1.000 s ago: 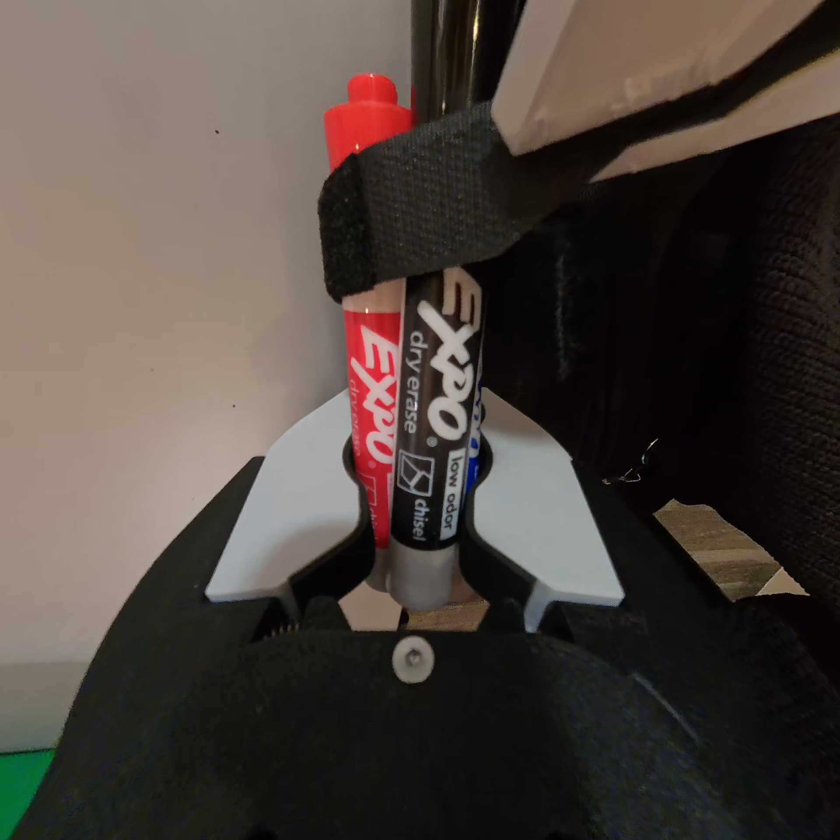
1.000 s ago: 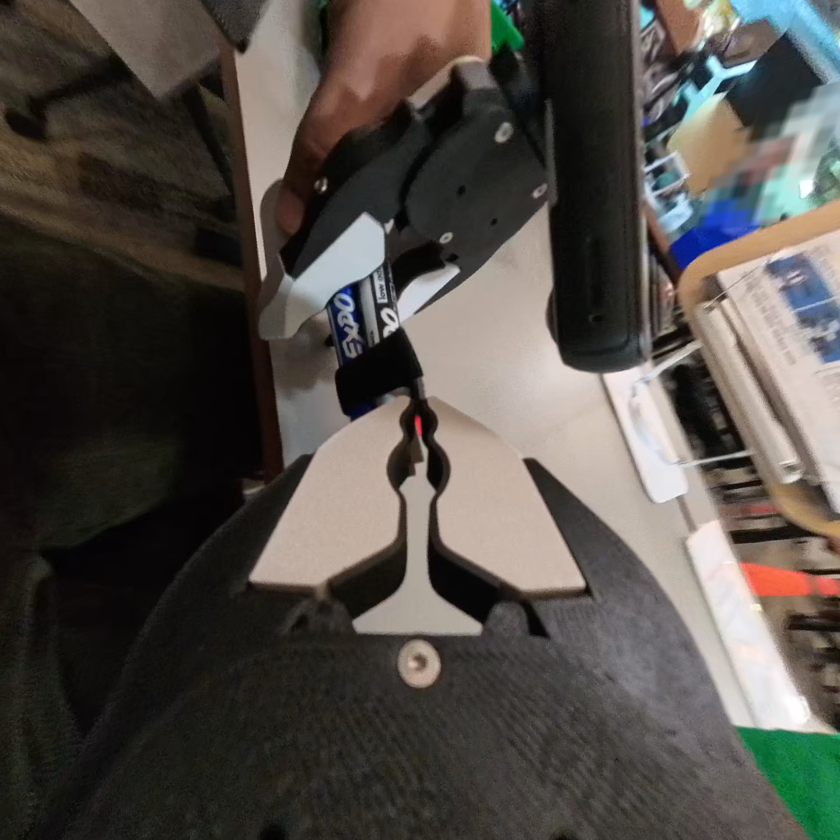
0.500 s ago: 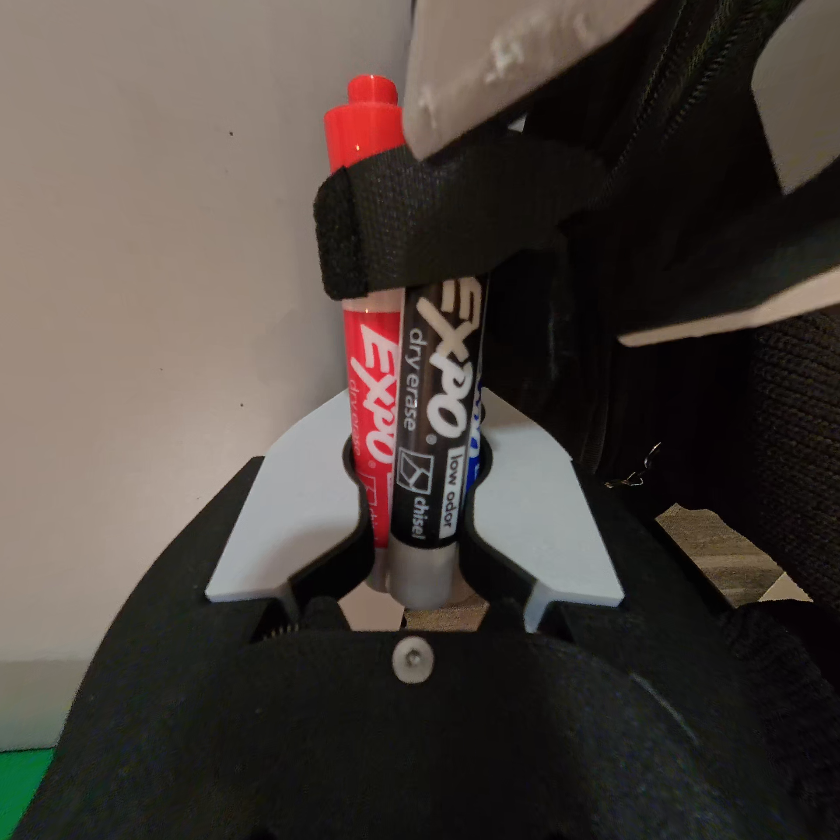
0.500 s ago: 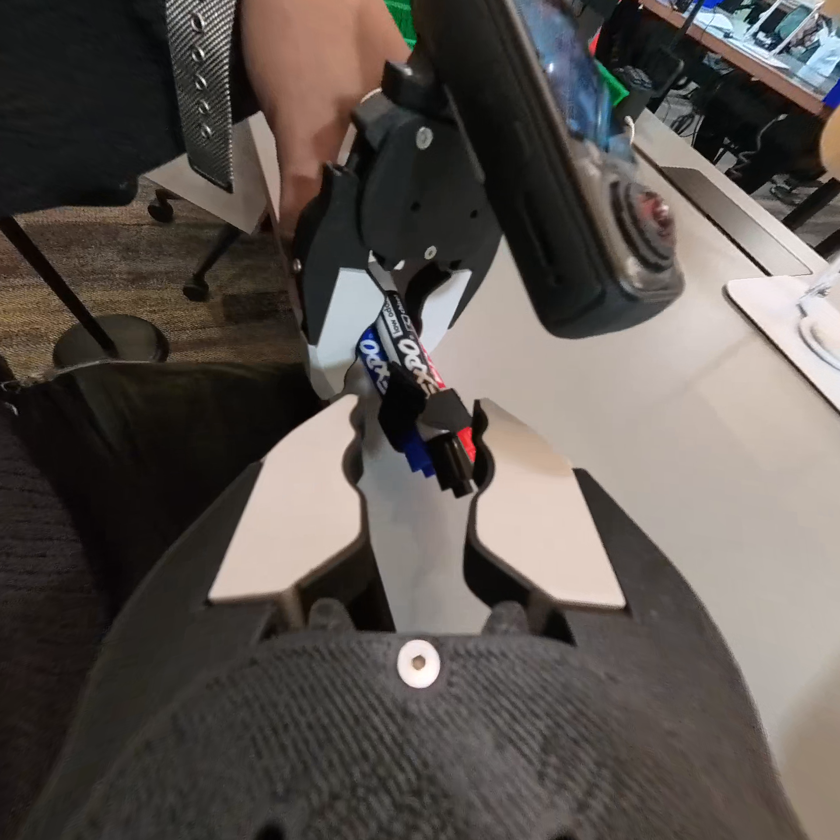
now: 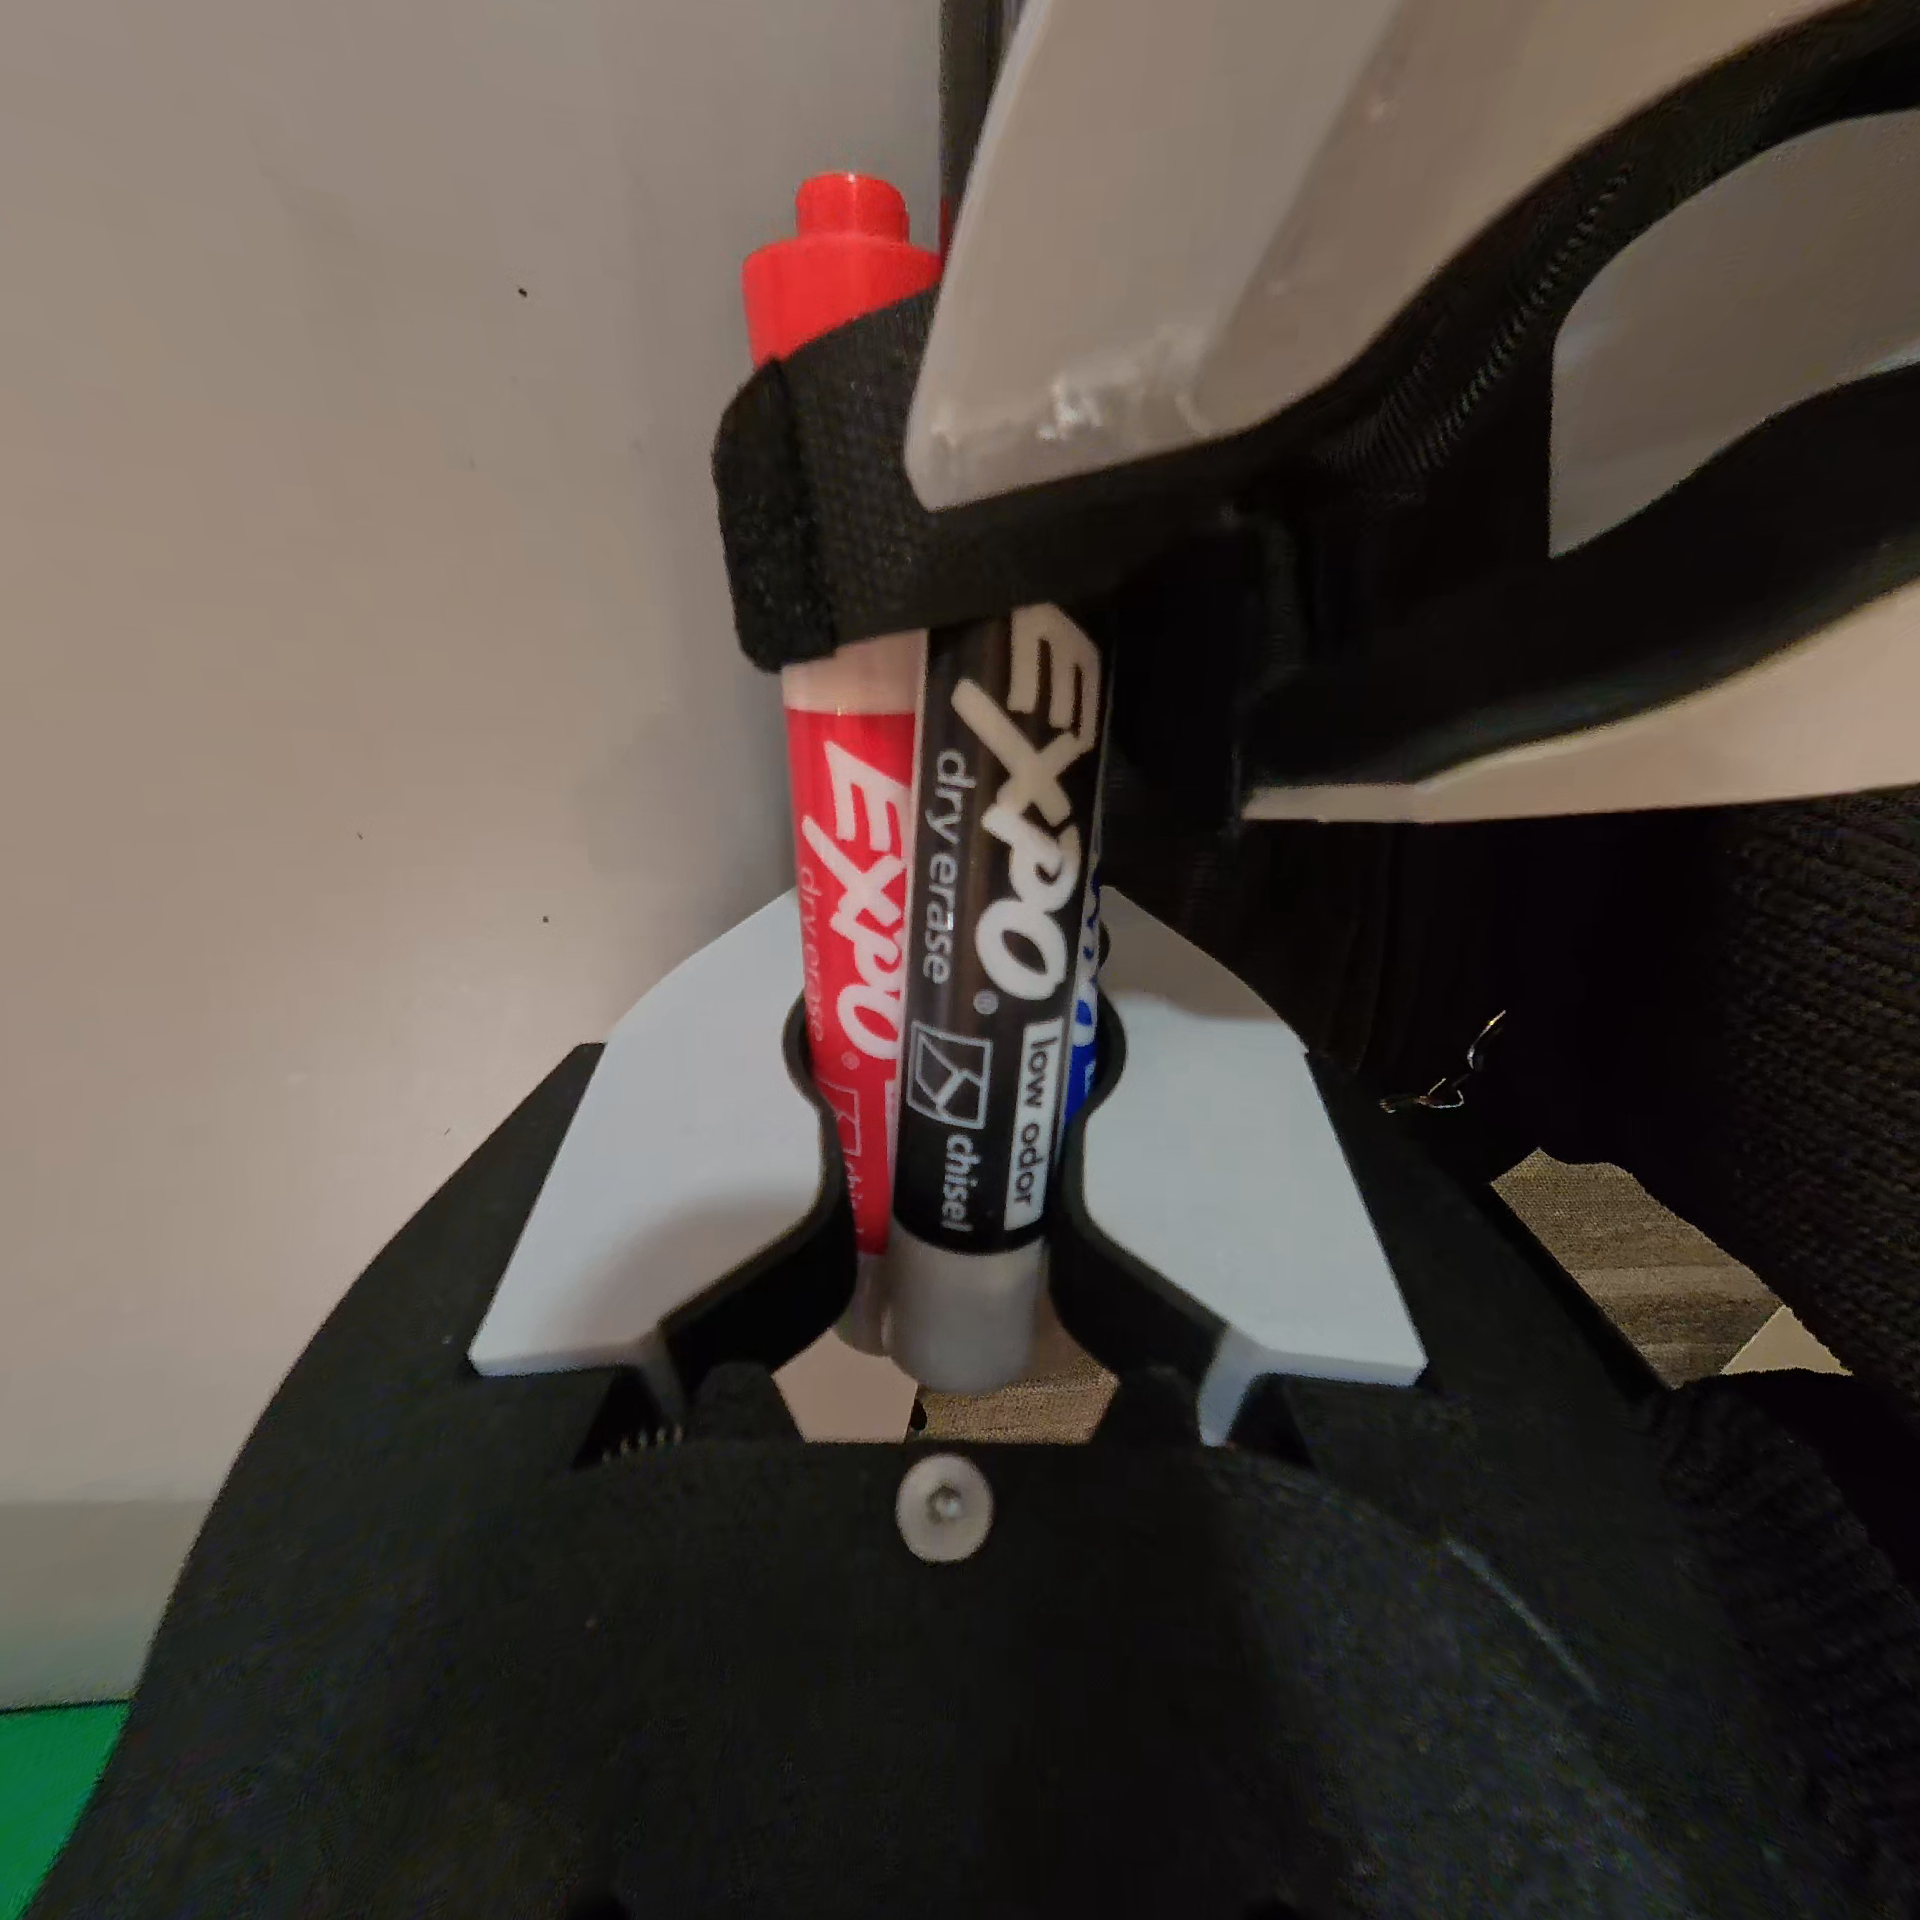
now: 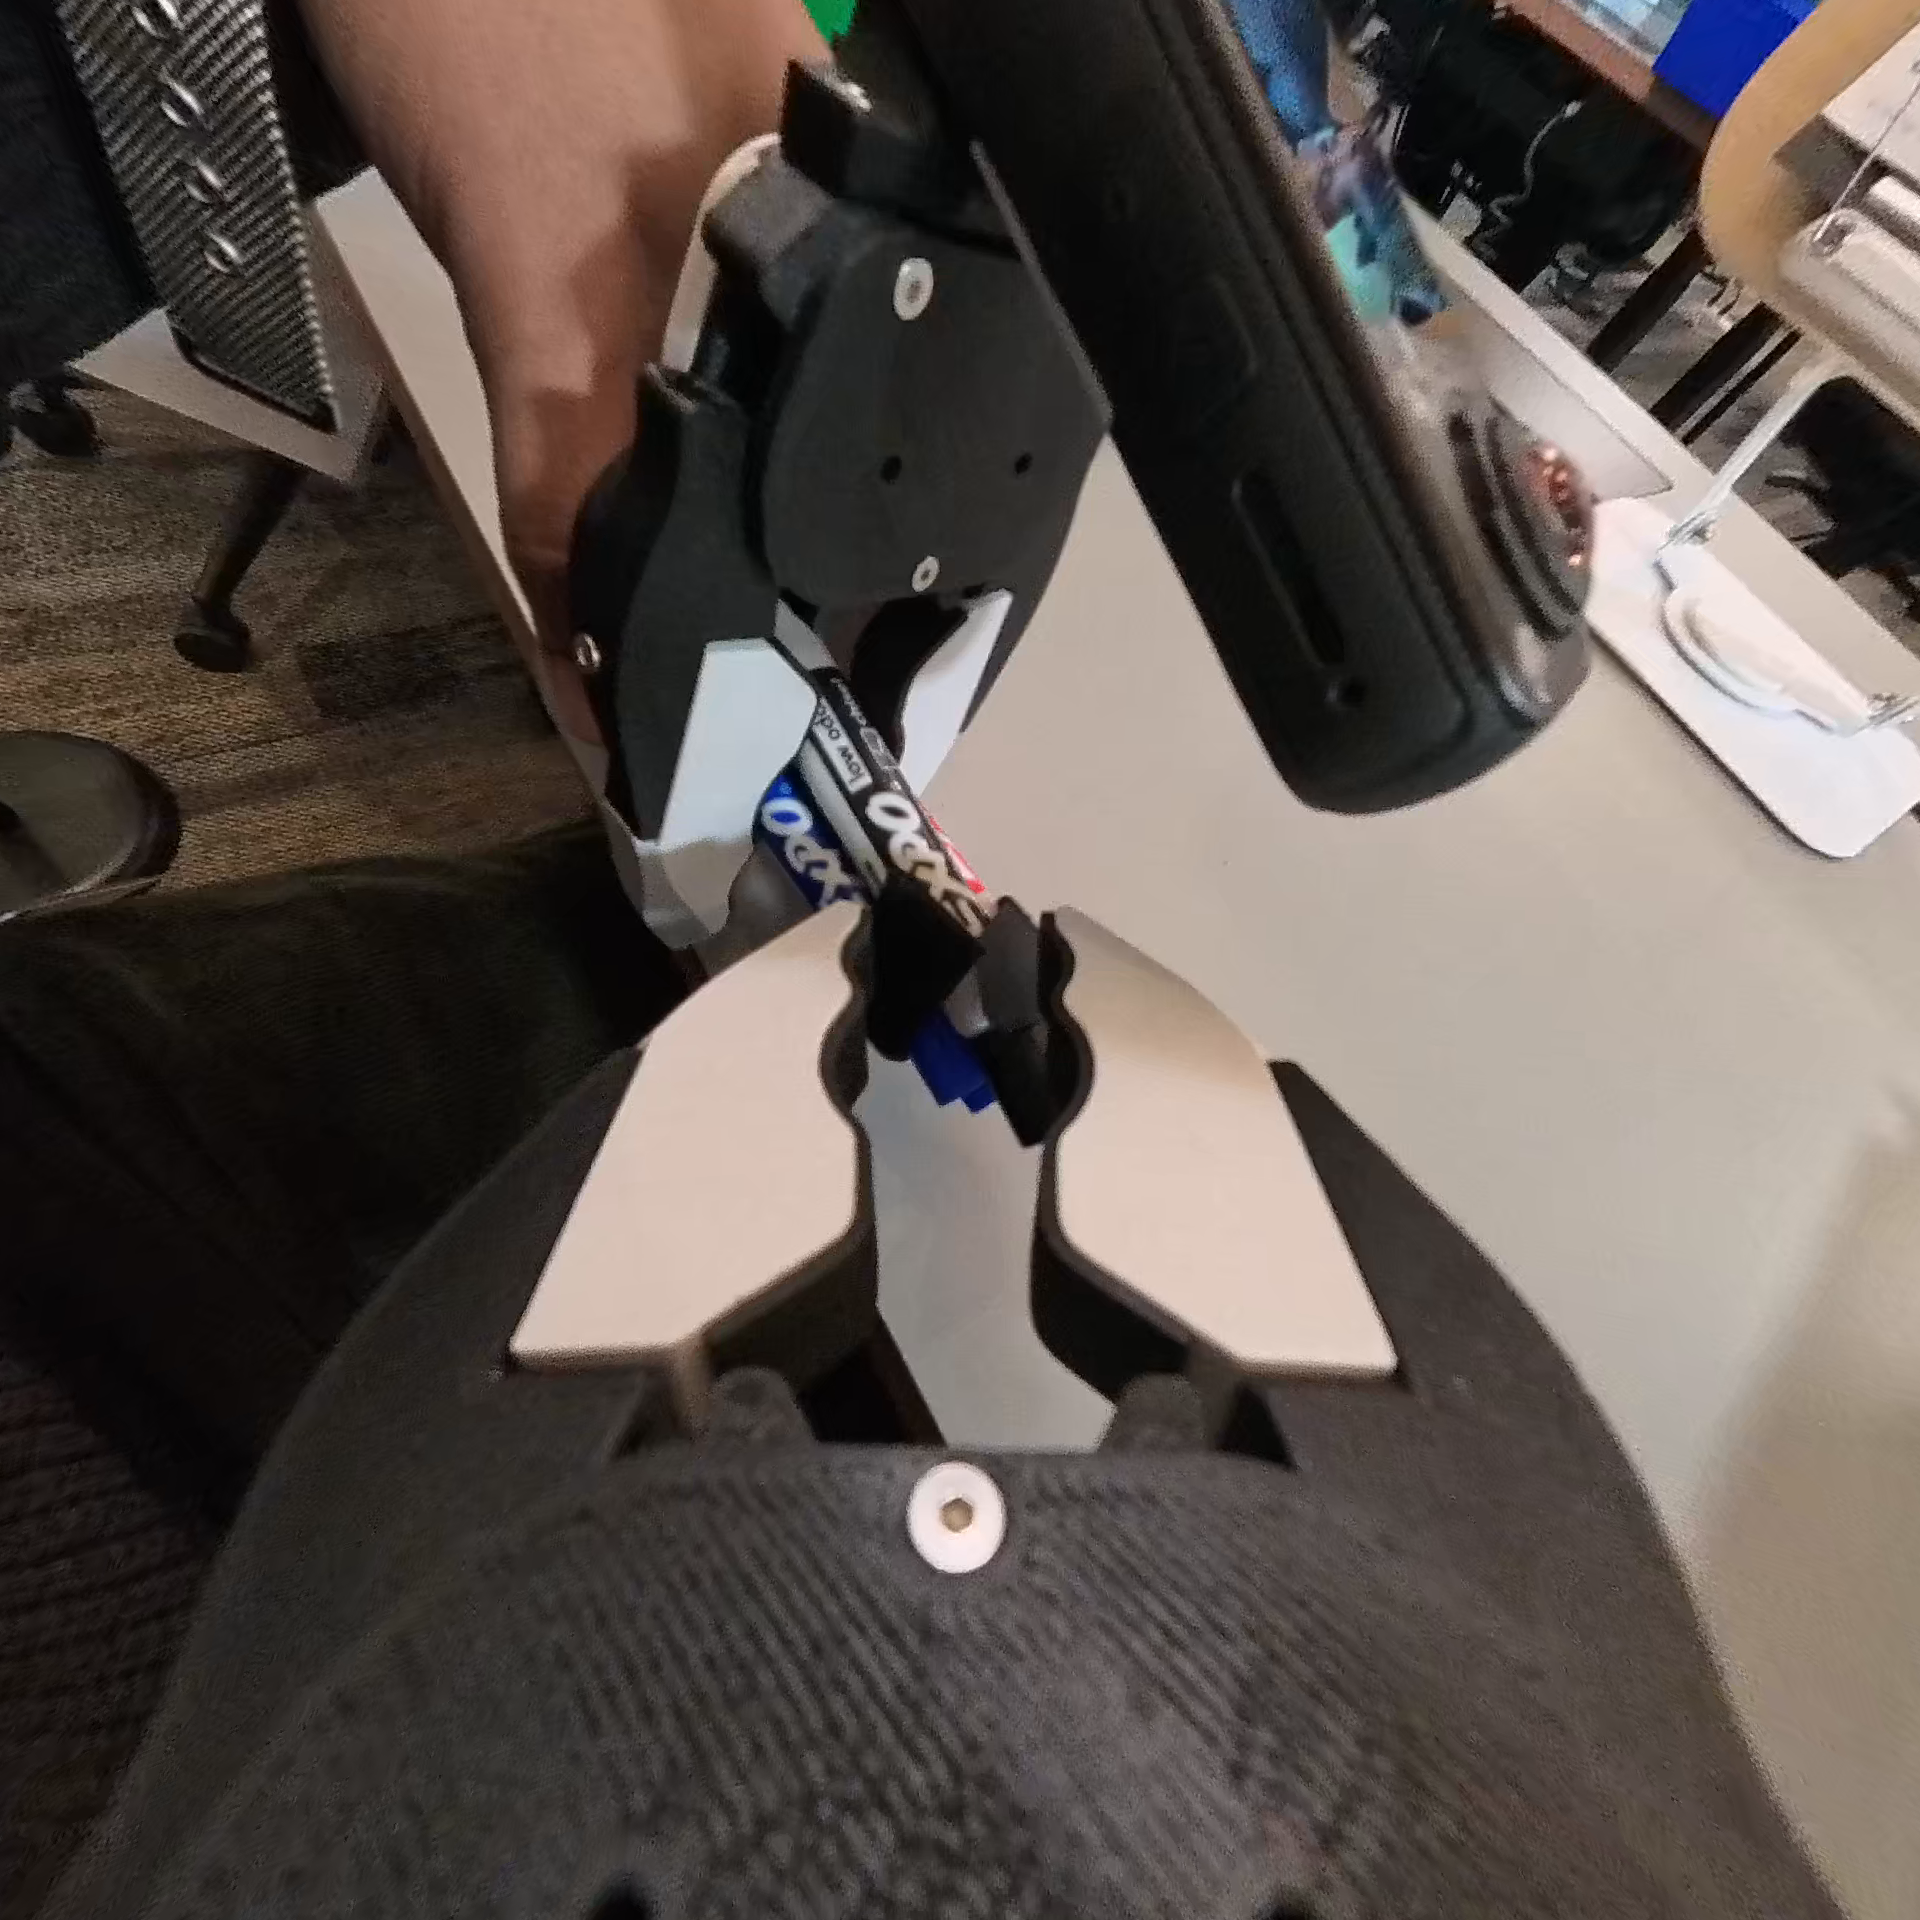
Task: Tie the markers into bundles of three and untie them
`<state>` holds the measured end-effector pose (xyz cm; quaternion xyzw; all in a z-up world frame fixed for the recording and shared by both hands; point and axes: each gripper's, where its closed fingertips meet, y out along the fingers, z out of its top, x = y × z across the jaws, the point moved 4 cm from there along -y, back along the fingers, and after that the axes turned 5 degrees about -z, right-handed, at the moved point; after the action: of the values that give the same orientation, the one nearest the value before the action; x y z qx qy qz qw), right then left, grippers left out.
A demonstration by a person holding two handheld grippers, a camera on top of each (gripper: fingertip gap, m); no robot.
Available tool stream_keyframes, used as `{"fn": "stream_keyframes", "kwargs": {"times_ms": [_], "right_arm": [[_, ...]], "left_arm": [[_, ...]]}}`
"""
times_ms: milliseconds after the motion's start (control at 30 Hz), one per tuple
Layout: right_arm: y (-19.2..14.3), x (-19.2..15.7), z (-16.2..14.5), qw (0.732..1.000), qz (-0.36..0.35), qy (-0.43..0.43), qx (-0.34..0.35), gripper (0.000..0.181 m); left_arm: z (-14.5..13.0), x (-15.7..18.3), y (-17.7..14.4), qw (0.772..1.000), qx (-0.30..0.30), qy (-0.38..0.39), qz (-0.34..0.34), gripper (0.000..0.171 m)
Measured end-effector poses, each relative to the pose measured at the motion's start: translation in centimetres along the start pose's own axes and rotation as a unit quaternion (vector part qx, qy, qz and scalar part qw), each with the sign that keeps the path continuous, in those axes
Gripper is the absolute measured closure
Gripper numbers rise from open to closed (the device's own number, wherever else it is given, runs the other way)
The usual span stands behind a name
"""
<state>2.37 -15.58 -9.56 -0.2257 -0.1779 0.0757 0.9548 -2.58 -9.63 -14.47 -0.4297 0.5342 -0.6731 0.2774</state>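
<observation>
My left gripper is shut on a bundle of three markers: a red marker, a black marker and a blue marker mostly hidden behind it. A black strap wraps the bundle just below the caps. My right gripper is closed around that strapped end, and both fingers touch the strap. The blue cap pokes out between its fingers. The left wrist view shows the right gripper coming in from the upper right. The right wrist view shows the left gripper held by a hand.
The bundle is held over the front edge of a pale table. A black device mounted on the left gripper juts out over the table. A white tray lies at the far right. Carpet and chair legs are on the left.
One second ago my right gripper was pinched shut beside the strap. It opened wide and moved over the capped end. Now its fingers have narrowed around the strapped bundle. The left gripper has held still.
</observation>
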Motion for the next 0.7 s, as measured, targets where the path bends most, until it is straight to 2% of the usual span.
{"fn": "stream_keyframes", "kwargs": {"times_ms": [133,367,700], "right_arm": [[0.15,0.03,-0.43,1.0,0.009,0.005,-0.011,0.151],[-0.18,0.04,-0.22,1.0,0.006,-0.016,-0.003,0.171],[-0.17,-0.06,-0.28,0.999,0.011,-0.028,-0.011,0.177]], "left_arm": [[0.0,0.01,0.0,1.0,0.001,0.0,-0.001,0.127],[0.01,0.01,0.0,1.0,0.003,-0.003,-0.003,0.127],[0.04,0.05,0.04,1.0,-0.001,-0.003,0.001,0.127]]}}
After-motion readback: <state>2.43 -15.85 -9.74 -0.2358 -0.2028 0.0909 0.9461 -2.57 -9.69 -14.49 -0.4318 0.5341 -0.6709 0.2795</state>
